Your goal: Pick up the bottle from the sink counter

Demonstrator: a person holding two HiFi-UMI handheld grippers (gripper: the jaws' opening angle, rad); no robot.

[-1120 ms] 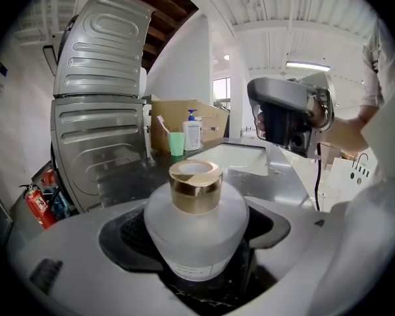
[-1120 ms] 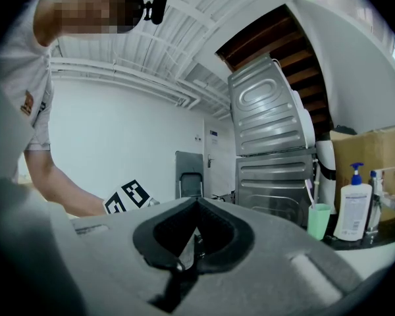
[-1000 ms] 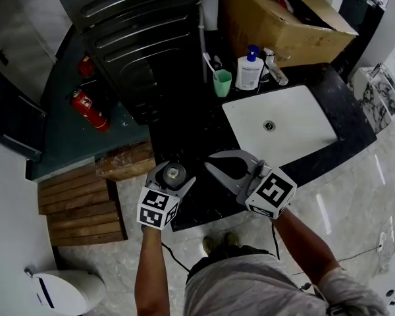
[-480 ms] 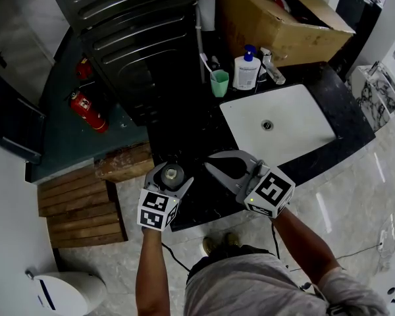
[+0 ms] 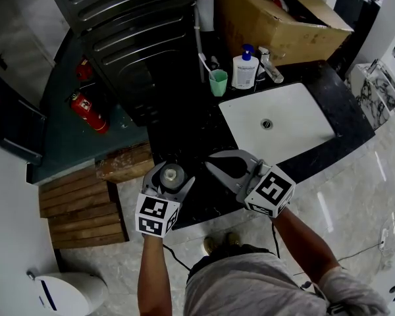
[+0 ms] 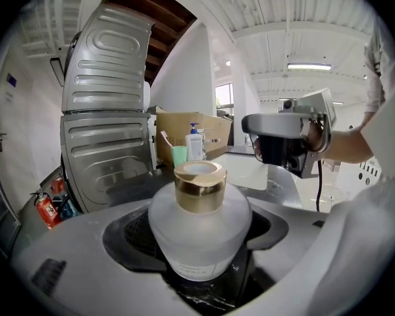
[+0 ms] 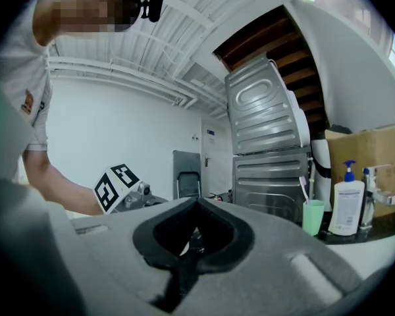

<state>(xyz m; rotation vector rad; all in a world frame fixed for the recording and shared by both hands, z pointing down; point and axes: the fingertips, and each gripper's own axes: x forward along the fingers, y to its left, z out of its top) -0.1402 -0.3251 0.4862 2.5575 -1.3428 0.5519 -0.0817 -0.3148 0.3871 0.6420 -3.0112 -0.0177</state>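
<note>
I've got the bottle [image 6: 199,224] in the left gripper [image 5: 171,176] right now: frosted round body, gold cap, sitting upright in the hollow of the two jaws, which stand wide and press on its sides. From the head view that puts it at about 7 o'clock from the middle of the picture, over the near edge of the black counter [image 5: 197,130]. There's dark marbled stone under the base in the left gripper view, but I can't tell whether the base touches it. My right gripper [image 5: 212,161] sits just beside it at 3 o'clock from the bottle, pointing toward 10 o'clock, jaws closed tip to tip with nothing between them, only the empty hollow behind the tips. The white sink [image 5: 296,137] lies at 2 o'clock from the grippers. Along the back of the counter, near 12 o'clock, I see a green cup [image 5: 218,83] holding a toothbrush, a soap pump [image 5: 244,71] just to its right, then the tap [image 5: 271,68]. A cardboard box [image 5: 270,25] stands behind them at 1 o'clock. A red fire extinguisher [image 5: 87,110] lies on the floor at 9 o'clock.
</note>
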